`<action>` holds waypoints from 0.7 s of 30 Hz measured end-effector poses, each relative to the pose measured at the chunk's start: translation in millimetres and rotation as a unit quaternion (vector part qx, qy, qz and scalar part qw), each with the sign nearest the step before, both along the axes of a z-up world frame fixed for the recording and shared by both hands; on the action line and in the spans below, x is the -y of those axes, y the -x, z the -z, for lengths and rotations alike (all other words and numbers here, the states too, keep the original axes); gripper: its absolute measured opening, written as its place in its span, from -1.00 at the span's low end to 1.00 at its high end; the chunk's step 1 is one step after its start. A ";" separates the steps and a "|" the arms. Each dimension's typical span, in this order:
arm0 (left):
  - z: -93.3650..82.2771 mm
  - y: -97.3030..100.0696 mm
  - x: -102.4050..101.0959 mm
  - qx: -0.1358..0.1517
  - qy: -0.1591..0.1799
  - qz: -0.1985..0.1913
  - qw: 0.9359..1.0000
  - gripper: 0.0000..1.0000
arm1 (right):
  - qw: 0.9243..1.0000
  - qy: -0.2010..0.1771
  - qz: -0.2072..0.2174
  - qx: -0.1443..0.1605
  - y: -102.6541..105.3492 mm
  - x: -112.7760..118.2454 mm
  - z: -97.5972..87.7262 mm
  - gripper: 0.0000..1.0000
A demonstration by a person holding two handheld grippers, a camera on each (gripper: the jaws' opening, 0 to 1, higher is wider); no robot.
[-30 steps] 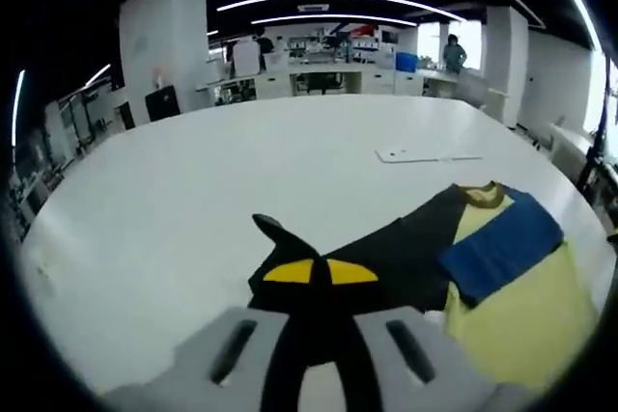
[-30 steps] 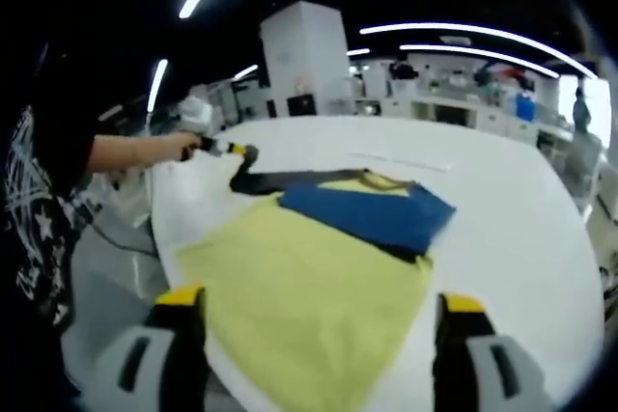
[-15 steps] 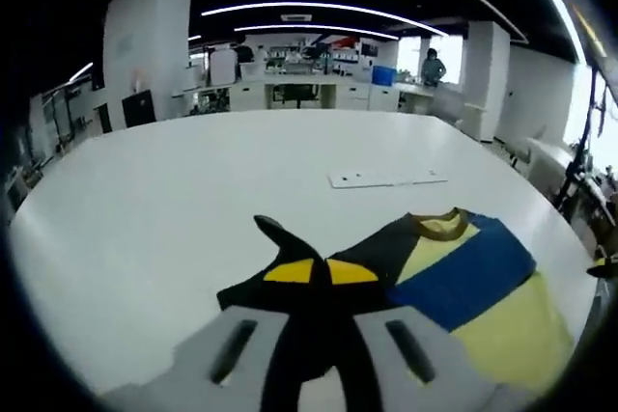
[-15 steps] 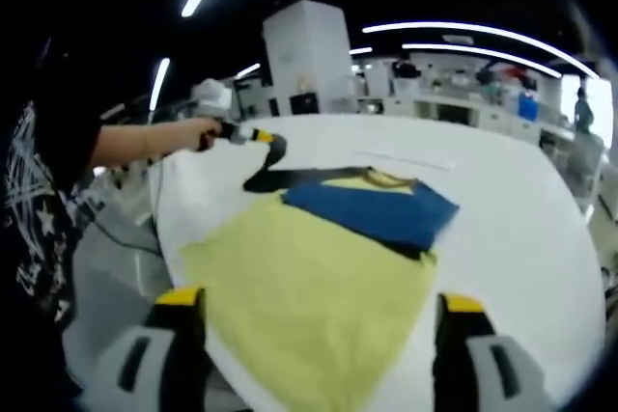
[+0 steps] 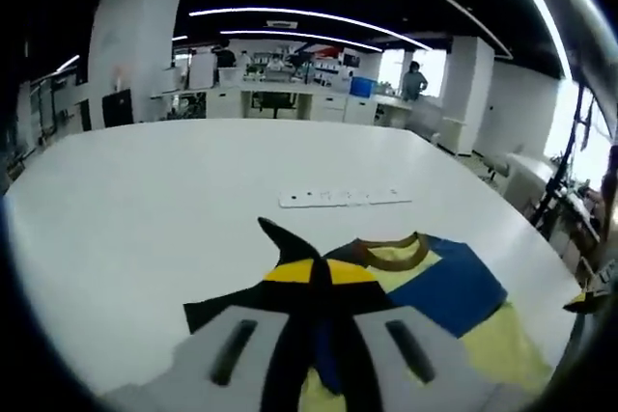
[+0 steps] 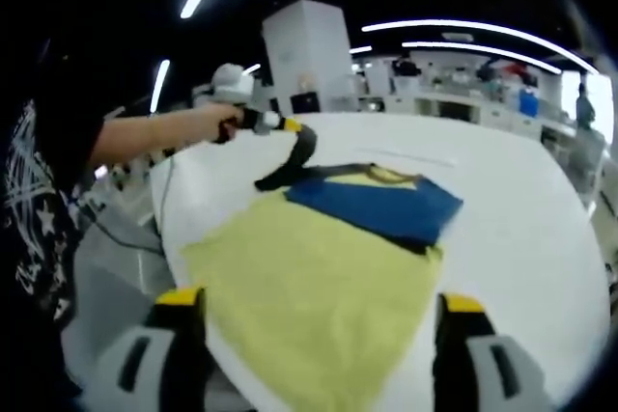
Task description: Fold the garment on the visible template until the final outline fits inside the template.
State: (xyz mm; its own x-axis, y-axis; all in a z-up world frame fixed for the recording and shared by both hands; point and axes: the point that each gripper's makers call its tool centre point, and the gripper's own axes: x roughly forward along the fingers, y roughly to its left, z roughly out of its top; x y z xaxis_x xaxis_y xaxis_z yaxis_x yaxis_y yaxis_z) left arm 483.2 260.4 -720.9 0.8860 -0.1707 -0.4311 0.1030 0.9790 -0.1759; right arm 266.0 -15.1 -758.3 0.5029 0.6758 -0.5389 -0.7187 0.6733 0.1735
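Note:
The garment lies flat on the white table (image 6: 521, 238): a yellow body (image 6: 309, 287), a blue sleeve (image 6: 377, 205) folded across it, and a brown-edged collar (image 5: 391, 250). My left gripper (image 5: 319, 272) is shut on the black sleeve (image 5: 280, 236). From the right gripper view, a hand holds that left gripper (image 6: 280, 125) above the table's left side, and the black sleeve (image 6: 294, 156) hangs from it in a curve down to the garment. My right gripper (image 6: 319, 301) stands open over the near hem of the yellow body, with nothing between its fingers.
A thin white strip (image 5: 343, 198) lies on the table beyond the collar. The person's arm and dark printed shirt (image 6: 39, 200) are at the left of the right gripper view. The table's near edge (image 6: 183, 287) runs close to the garment's hem. Desks and pillars stand far behind.
The left gripper has lifted the black sleeve off the table and carried it toward the collar and blue sleeve. The right gripper has stayed open in the same place.

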 end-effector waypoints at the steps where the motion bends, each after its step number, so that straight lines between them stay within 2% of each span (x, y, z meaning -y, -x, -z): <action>1: 0.2 -0.5 4.5 -0.002 0.008 0.001 1.000 -1.00 | 1.000 0.000 0.000 -0.001 0.2 0.3 0.6 0.98; 9: -8.6 -9.6 31.1 0.007 0.029 0.014 0.999 -1.00 | 1.000 0.000 0.003 -0.003 -0.6 4.4 3.2 0.98; 12: -11.7 -14.2 49.3 0.005 0.061 0.029 0.998 -1.00 | 1.000 -0.003 0.003 -0.004 -0.5 2.8 2.6 0.98; 16: -14.9 -18.9 63.5 0.009 0.057 0.040 0.998 -1.00 | 1.000 -0.006 0.001 -0.003 -2.0 2.0 2.2 0.98; 21: -19.9 -23.1 86.7 0.015 0.070 0.060 0.996 -1.00 | 1.000 -0.007 0.001 -0.003 -1.7 1.5 2.1 0.98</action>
